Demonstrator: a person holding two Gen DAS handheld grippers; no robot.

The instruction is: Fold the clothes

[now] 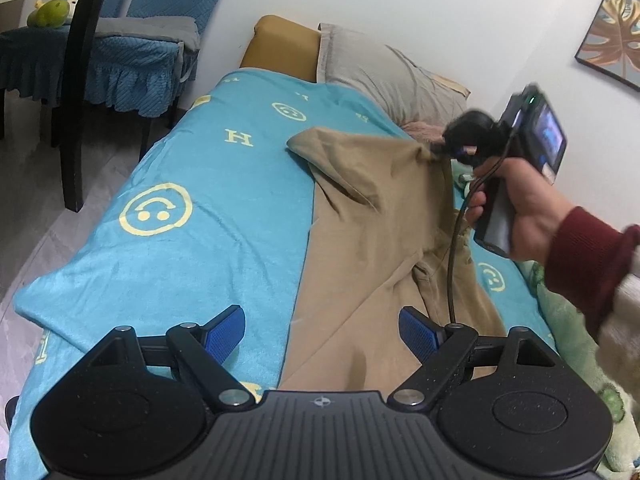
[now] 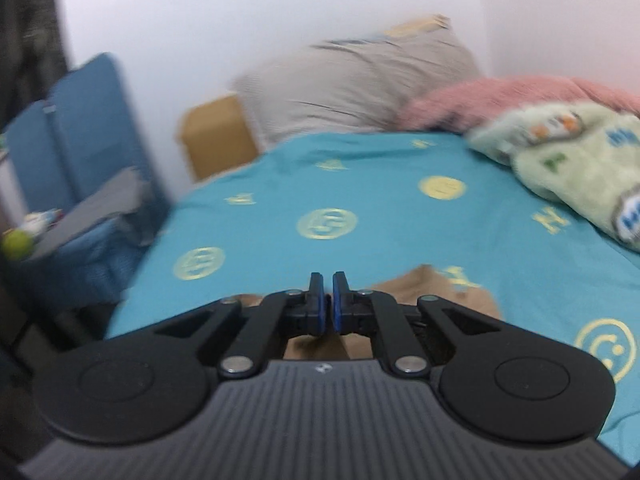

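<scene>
A tan garment [image 1: 372,220] lies along the right half of a turquoise smiley-print blanket [image 1: 240,220] on the bed. Its far corner is pulled up into a peak at my right gripper [image 1: 434,152], which a hand in a maroon sleeve [image 1: 580,256] holds. In the right wrist view the right gripper [image 2: 328,284] has its blue pads together, with tan cloth [image 2: 404,286] bunched under them. My left gripper [image 1: 320,316] hangs open over the garment's near end, its left finger [image 1: 226,334] above the blanket and its right finger [image 1: 420,334] above the tan cloth.
A grey pillow [image 1: 380,76] and a mustard-brown block [image 1: 280,44] lie at the head of the bed. A pink blanket [image 2: 500,96] and a pale green fleece [image 2: 568,160] fill the bed's right side. A blue-covered chair [image 1: 132,60] stands on the floor to the left.
</scene>
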